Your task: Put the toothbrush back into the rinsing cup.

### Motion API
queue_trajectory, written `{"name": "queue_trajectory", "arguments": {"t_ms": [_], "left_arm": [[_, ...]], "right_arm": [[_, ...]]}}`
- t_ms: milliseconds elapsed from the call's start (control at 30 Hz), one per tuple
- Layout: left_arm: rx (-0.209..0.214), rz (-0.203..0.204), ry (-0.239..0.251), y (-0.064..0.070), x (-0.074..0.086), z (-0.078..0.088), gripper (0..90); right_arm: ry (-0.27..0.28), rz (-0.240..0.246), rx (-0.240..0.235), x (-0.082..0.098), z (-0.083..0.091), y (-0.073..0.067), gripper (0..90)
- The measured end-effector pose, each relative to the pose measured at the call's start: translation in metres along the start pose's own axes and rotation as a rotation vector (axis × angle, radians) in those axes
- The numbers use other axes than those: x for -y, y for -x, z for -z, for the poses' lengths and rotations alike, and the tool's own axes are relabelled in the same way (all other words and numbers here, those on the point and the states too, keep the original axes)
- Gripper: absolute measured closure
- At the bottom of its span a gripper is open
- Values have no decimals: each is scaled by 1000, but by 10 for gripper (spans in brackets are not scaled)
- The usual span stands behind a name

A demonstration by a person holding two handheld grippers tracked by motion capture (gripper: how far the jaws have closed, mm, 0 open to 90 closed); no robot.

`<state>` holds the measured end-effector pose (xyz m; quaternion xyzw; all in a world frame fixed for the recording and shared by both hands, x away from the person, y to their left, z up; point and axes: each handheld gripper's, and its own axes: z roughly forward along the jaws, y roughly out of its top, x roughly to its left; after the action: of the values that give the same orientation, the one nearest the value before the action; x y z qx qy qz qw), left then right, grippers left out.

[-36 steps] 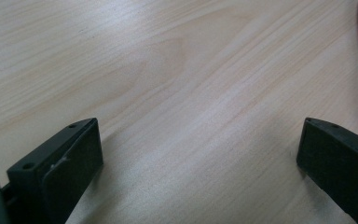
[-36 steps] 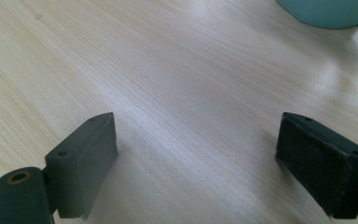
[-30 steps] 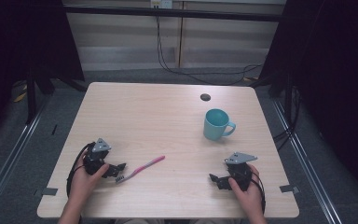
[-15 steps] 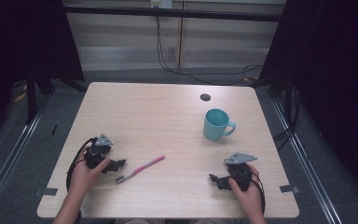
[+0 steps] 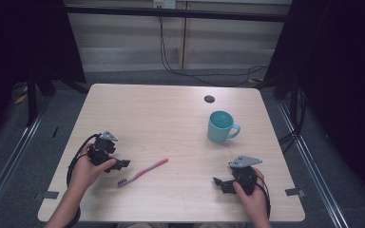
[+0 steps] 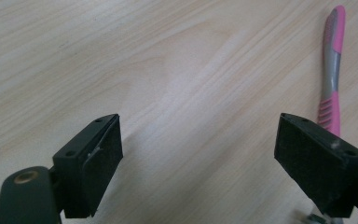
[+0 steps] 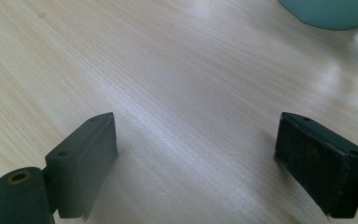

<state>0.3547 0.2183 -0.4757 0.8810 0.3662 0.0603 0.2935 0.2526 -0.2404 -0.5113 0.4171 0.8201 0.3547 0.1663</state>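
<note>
My left tool (image 5: 120, 164) sits just left of the pink toothbrush (image 5: 142, 172), its jaws spread wide with nothing between them; over the last moment they have narrowed only slightly, and bare wood shows in the gap. I judge I hold it low and angled toward the brush so the jaws can straddle the handle on the next move. The toothbrush lies flat on the worktop (image 5: 171, 128), bristle end nearest my left tool and the handle running up and away to the right; in the left gripper view the handle (image 6: 332, 74) runs just past my right-hand jaw, outside the gap rather than in it, so I would need to shift sideways before closing. Farther right of the toothbrush, well apart, my right tool (image 5: 223, 184) rests near the front edge with its jaws also standing wide and gripping nothing. The teal mug (image 5: 221, 126) stands upright beyond it, well apart from the toothbrush, likely where the brush is bound.
</note>
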Motion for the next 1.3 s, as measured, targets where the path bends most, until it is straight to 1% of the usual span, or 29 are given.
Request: {"name": "queue_trajectory", "arguments": {"t_ms": [33, 67, 100, 133, 167, 200, 233, 267, 300, 333, 400, 467, 500, 533, 567, 600, 733, 767, 867, 900, 933, 1000, 1067, 1133, 1167, 1200, 1300], "left_arm": [[0, 0, 0, 0, 0, 0, 150], [-9, -11, -8, 1, -2, 1, 150], [-7, -9, -7, 3, -3, 1, 149], [-13, -15, -33, 4, -6, 2, 149], [-13, -15, -33, 4, -6, 2, 149], [-4, -21, -50, 4, -8, 4, 152], [-4, -21, -50, 4, -8, 4, 158], [-14, -29, -62, 3, -9, 4, 158], [-12, -31, -68, 3, -10, 5, 158], [-7, -27, -62, 4, -12, 6, 162], [-11, -48, -72, 5, -14, 8, 178], [-12, -53, -74, 5, -16, 9, 179], [-13, -49, -78, 6, -17, 9, 179], [-12, -59, -92, 6, -19, 10, 180], [-6, -46, -103, 7, -20, 11, 192], [-3, -43, -112, 6, -21, 11, 216], [0, -38, -118, 7, -23, 13, 235], [-3, -52, -126, 7, -25, 14, 252], [-2, -56, -125, 8, -26, 15, 274], [-1, -69, -123, 9, -27, 16, 289], [-1, -69, -123, 9, -27, 16, 295], [2, -86, -125, 10, -30, 17, 303], [6, -84, -125, 11, -30, 17, 324], [11, -105, -131, 13, -34, 18, 331], [11, -105, -131, 13, -34, 18, 336], [13, -97, -141, 15, -35, 18, 337], [15, -102, -146, 17, -37, 18, 342]], "right_arm": [[0, 0, 0, 0, 0, 0, 123], [0, 0, 0, 0, 0, 0, 123], [0, 0, 0, 0, 0, 0, 123], [-1, -1, 0, 0, 0, 0, 123], [-1, -1, 0, 0, 0, 0, 123], [-1, 0, 0, 0, 0, 0, 123], [-1, 0, 0, 0, 0, 0, 123], [-1, -1, 0, 0, 0, 0, 123], [-1, 0, -1, 0, 0, 0, 123], [-1, 0, -1, 0, 0, 0, 123], [-1, 0, -1, 0, 0, 0, 122], [-1, 1, -2, 0, 0, 0, 122], [0, 0, -1, 0, 0, 0, 122], [-1, 1, -2, 0, 0, 0, 122], [-1, 0, -2, 0, 0, 0, 122], [-1, 1, -2, 0, 0, 0, 122], [0, 0, -1, 0, 0, 0, 122], [-1, 0, -2, 0, 0, 0, 122], [-1, 0, -2, 0, 0, 0, 122], [-1, 0, -2, 0, 0, 0, 122], [-1, 0, -2, 0, 0, 0, 122], [-1, 0, -2, 0, 0, 0, 122], [0, 1, -2, 0, 0, 0, 122], [0, 0, -2, 0, 0, 0, 122], [-1, 1, -2, 0, 0, 0, 122], [-1, 0, -2, 0, 0, 0, 122], [-1, 0, -2, 0, 0, 0, 122]]}}
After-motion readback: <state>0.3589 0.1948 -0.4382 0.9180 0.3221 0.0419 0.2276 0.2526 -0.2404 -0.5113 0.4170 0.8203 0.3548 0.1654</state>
